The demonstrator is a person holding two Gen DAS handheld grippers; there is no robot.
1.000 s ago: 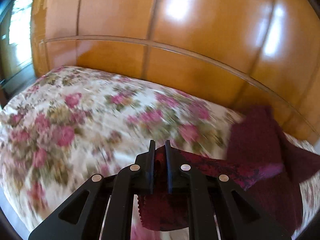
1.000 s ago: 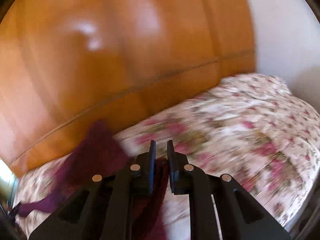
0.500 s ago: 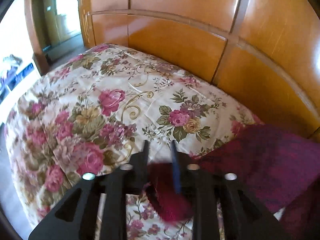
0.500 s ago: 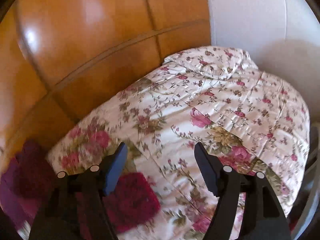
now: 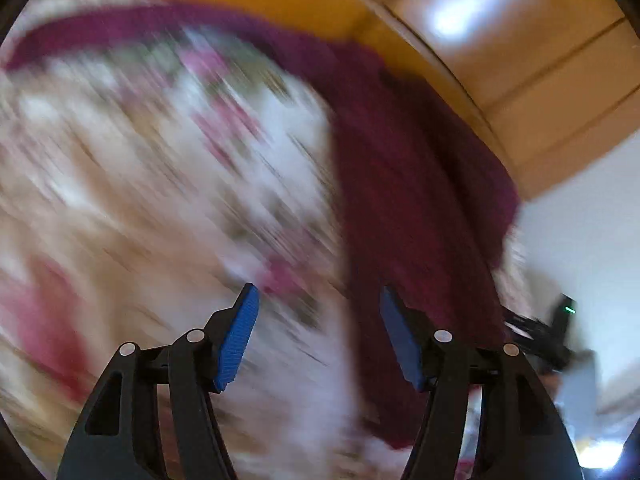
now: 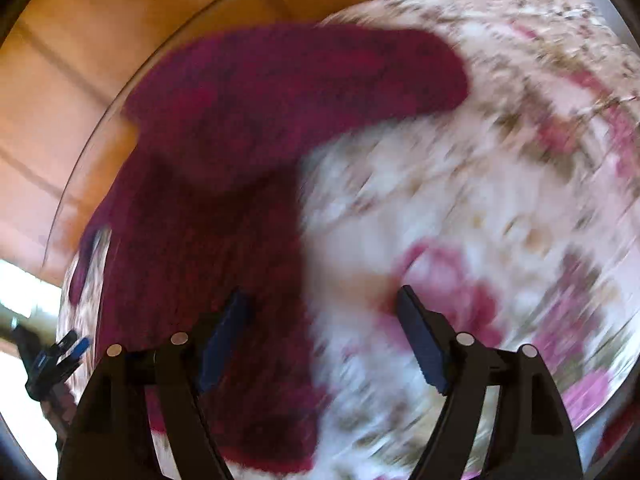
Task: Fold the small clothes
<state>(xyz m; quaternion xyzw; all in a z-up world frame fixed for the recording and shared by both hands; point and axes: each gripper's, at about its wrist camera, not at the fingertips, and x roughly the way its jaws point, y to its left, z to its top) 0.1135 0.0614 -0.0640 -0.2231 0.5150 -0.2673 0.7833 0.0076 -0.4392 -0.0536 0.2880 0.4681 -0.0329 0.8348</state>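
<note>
A dark maroon knitted garment [image 5: 404,184] lies spread on the floral bedspread [image 5: 160,184], next to the wooden headboard. In the right wrist view the garment [image 6: 224,184] fills the left half, one sleeve reaching right. My left gripper [image 5: 318,312] is open and empty above the garment's left edge. My right gripper [image 6: 320,312] is open and empty above the garment's right edge. Both views are motion-blurred. The right gripper also shows at the right edge of the left wrist view [image 5: 548,332], and the left gripper shows at the lower left of the right wrist view [image 6: 56,360].
The wooden headboard [image 5: 520,60] runs behind the garment and also shows in the right wrist view [image 6: 60,80]. A white wall [image 5: 592,220] stands to the right. The floral bedspread [image 6: 500,200] stretches away on both sides.
Both grippers let go of the maroon garment and opened wide. The garment now lies flat on the bed. Both cameras have swung inward over it.
</note>
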